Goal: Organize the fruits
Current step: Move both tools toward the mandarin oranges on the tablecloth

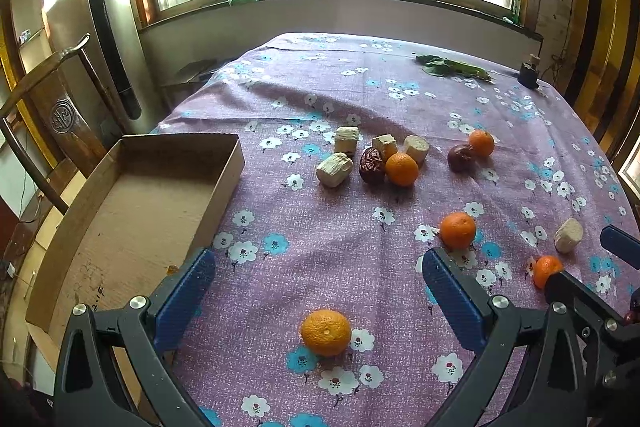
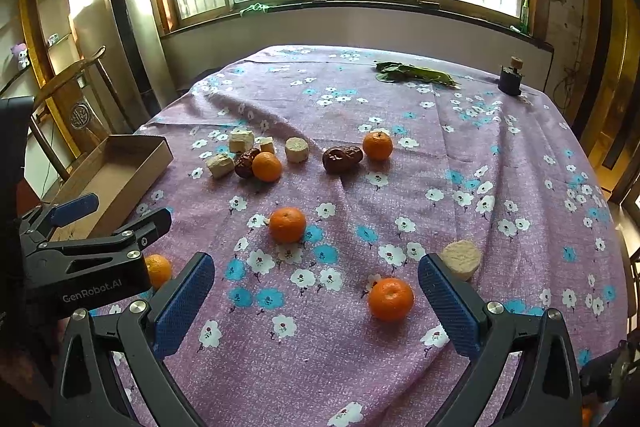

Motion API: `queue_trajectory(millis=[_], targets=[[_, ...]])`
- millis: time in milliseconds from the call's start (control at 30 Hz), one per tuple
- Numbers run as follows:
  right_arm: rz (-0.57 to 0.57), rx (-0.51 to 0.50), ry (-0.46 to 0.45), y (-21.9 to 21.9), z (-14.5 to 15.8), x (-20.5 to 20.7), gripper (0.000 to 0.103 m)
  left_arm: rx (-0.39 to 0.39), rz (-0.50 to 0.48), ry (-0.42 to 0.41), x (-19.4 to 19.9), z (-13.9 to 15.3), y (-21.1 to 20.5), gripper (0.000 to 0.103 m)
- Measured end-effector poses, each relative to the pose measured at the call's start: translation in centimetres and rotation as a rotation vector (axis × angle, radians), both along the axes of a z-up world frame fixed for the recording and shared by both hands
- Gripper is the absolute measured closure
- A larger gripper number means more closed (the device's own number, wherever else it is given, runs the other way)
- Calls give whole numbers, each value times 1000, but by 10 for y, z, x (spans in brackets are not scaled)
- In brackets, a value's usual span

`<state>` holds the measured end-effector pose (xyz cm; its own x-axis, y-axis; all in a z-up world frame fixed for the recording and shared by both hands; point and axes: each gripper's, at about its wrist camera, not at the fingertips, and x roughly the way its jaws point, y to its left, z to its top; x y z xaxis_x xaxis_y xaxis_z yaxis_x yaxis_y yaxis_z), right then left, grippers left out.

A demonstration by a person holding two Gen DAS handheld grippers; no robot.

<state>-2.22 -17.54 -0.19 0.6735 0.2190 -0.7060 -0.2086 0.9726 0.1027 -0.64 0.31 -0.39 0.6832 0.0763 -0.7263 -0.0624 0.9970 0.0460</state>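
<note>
Mandarins scattered over the flowered tablecloth [image 1: 320, 99], right of the cardboard box [image 1: 132, 211].
Nearest mandarin [image 1: 326, 332] lies between the spread fingers of the left gripper [image 1: 319, 291]; another mandarin [image 2: 390, 299] sits inside the right gripper [image 2: 316, 291], also spread wide, gripping nothing. Dates and pale chunks cluster farther from the box's corner.

The tablecloth [image 1: 320, 99] is matt woven cloth with a printed flower pattern. The box [image 1: 132, 211] is matt brown cardboard. The tangerines [image 1: 326, 331] have dimpled, slightly glossy peel. The dates [image 2: 342, 158] are wrinkled and glossy. The left gripper [image 1: 318, 293] has black plastic arms, textured blue pads and bright metal screws.
</note>
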Motion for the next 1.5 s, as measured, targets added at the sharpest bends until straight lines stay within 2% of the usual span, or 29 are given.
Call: queue_trajectory(millis=[167,467,633,800,1200,1367,1500], targets=[[16,14,-7,3,-1,1,0,13,-7,1,-3,-1,0,0],[35,-8,1,10,-4,5,0,-94,-36,71,-4,-5,13,0],[47,-13,2,12,-4,5,0,-52,-35,63,-10,-5,10,0],[50,-9,9,8,-7,4,0,-61,-63,100,-10,-8,6,0],[31,-11,23,-2,-10,2,0,-116,-79,97,-13,-11,8,0],[29,-28,22,-7,-9,-3,0,-74,-78,76,-15,-12,12,0],[8,-30,29,-19,-12,-4,0,-84,-86,98,-14,-21,21,0]])
